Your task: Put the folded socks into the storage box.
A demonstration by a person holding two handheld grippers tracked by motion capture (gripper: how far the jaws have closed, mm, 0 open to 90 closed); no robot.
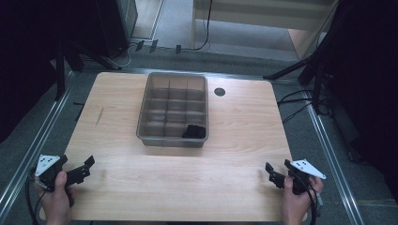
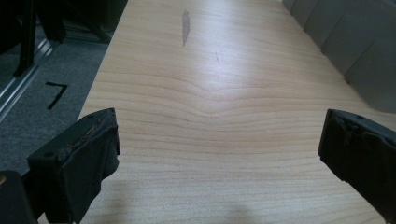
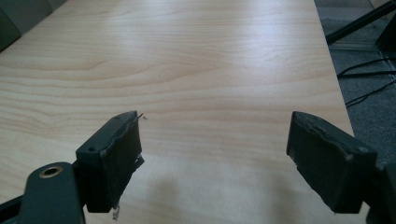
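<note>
High view looks down on a pale wooden table (image 1: 187, 178) with a grey, translucent divided tray (image 1: 172, 108) sitting a little toward twelve o'clock of its centre. The tray is split into a grid of compartments, and a small black object (image 1: 194, 131) lies in the compartment at its five o'clock corner; what the object is cannot be told. A round dark hole (image 1: 219, 91) in the tabletop sits just off the tray toward two o'clock.

The left gripper (image 1: 83, 168) is held in the person's left hand (image 1: 55, 199) at the table's seven o'clock corner, well apart from the tray. Its jaws stand wide apart with nothing between them; in the left gripper view they frame bare wood, with a dark streak (image 2: 185, 27) on the tabletop at twelve o'clock and the tray's wall at one o'clock.

The right gripper (image 1: 272, 172) is held in the right hand (image 1: 296, 204) at the five o'clock corner, also released and empty, its pads (image 3: 116, 158) looking worn and frayed at the edges in the right gripper view.
</note>
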